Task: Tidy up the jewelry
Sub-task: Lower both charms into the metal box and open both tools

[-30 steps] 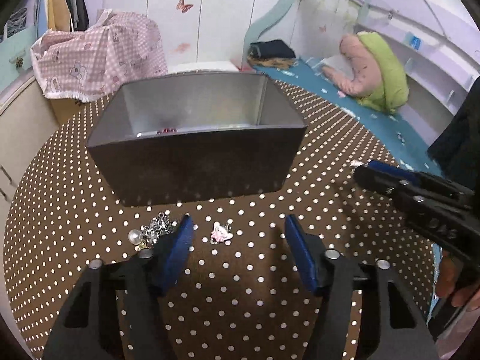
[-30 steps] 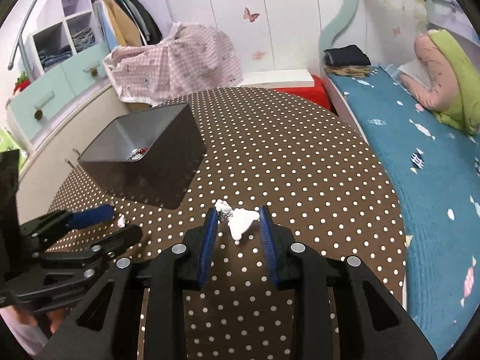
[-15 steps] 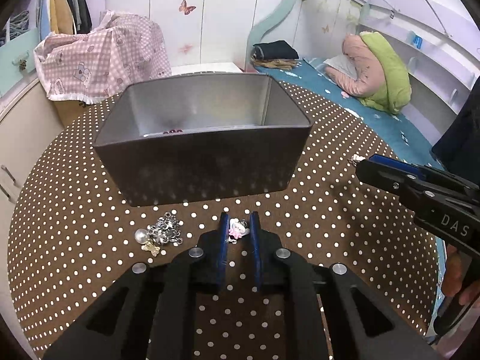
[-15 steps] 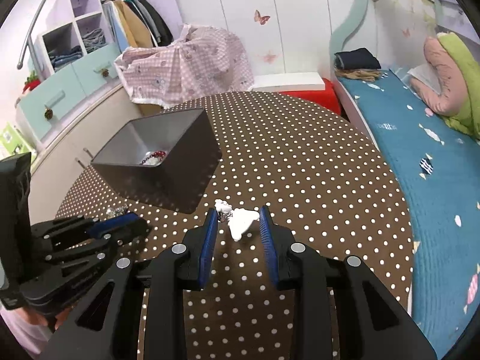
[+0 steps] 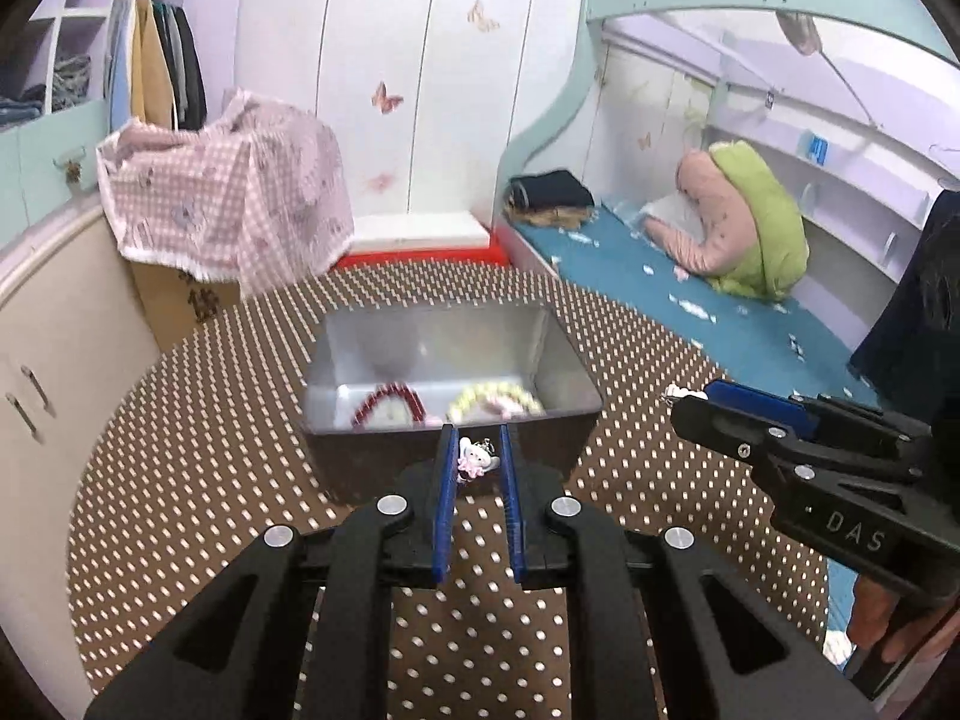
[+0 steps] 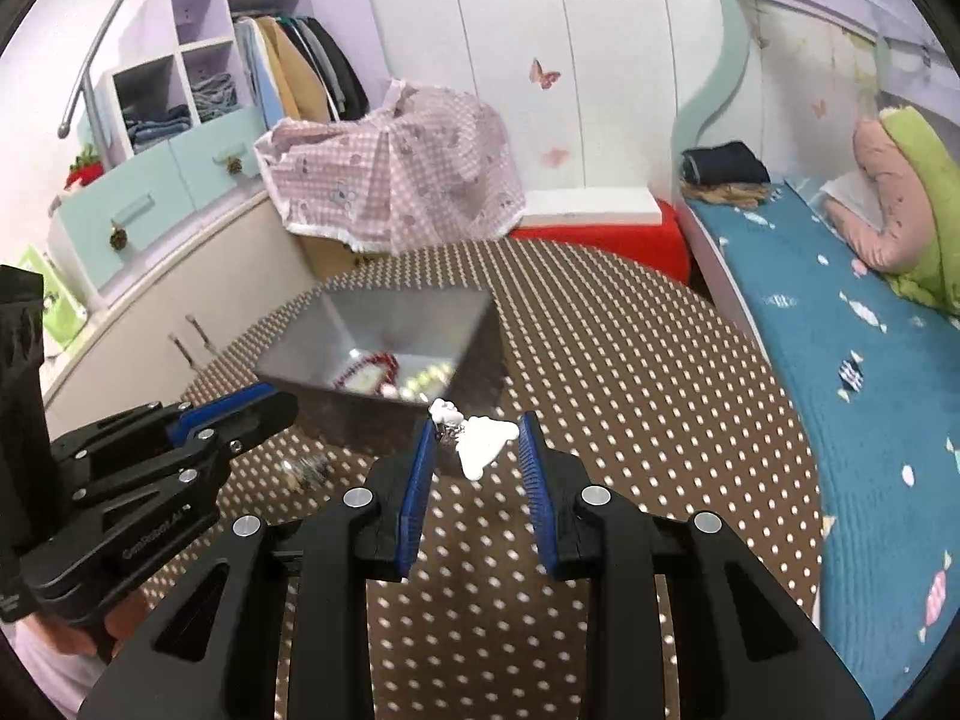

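Left hand-held gripper: blue pads drawn close, pinching a small pink-and-white charm with a bit of metal chain on top. It is held in the air just near of the metal box, at about rim level.

Right hand-held gripper: pads close on a white charm with a small white bead or bow and a short chain at its far-left end. It is raised above the polka-dot worktop, to the right of the box.

Handling, judged: both charms look light, rigid and smooth, probably resin or enamel. The chain parts hang limp, so they give no firm hold. Grip across the flat body, as now. The pieces are small against the pad width, so slip or twist is likely if the squeeze eases. Dropping them into the box should do no harm.

Inside the box: a red bead bracelet and a pale yellow-pink one, both motion-blurred.

Hard to make out:
- Near wall of the box hides part of its floor
- Silvery cluster on the worktop by the left gripper is blurred; kind of jewelry not clear
- Actual pad contact on the white charm cannot be confirmed; its right edge seems just short of the right pad
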Demonstrator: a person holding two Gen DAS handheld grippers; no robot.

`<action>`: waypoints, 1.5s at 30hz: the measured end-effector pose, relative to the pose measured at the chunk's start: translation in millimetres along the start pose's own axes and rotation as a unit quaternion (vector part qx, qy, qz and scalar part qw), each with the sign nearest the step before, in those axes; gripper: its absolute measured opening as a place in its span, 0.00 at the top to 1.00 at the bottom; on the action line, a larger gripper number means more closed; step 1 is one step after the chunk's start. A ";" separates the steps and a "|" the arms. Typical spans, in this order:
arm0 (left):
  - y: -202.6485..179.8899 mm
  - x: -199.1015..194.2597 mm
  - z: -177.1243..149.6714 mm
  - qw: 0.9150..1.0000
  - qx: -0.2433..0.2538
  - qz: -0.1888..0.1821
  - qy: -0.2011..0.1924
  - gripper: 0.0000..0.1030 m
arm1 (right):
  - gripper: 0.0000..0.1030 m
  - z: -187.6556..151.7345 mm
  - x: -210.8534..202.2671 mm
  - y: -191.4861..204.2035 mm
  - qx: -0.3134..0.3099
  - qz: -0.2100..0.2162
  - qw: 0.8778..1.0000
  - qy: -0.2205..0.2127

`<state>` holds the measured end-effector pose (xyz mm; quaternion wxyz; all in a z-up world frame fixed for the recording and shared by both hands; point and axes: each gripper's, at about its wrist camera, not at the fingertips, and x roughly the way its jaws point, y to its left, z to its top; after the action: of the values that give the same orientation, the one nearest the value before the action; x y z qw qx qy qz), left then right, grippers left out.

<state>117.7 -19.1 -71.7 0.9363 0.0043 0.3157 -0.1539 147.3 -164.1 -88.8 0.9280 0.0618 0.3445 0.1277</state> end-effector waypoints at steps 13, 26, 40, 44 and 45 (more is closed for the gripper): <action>25.3 -11.3 34.2 0.998 -0.020 0.014 -0.063 0.88 | 0.72 35.1 0.2 40.8 0.011 -0.038 0.995 -0.090; 43.4 11.0 33.8 0.998 -0.035 0.008 -0.050 0.88 | 0.72 30.2 39.5 54.6 0.032 -0.031 0.994 -0.096; 62.7 4.4 41.3 0.997 -0.050 0.020 -0.060 0.49 | 0.23 30.8 19.2 37.1 0.065 -0.006 0.987 -0.146; 62.5 -0.9 40.6 0.997 -0.042 0.031 -0.063 0.49 | 0.23 30.4 14.8 37.7 0.052 -0.021 0.988 -0.144; 62.4 -2.1 39.9 0.997 -0.041 0.032 -0.062 0.49 | 0.22 29.8 13.5 38.0 0.050 -0.023 0.988 -0.145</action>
<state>157.9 36.8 -44.1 0.9578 -0.0330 0.2629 -0.1110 169.3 -124.6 -67.1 0.9665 0.1185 0.2138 0.0786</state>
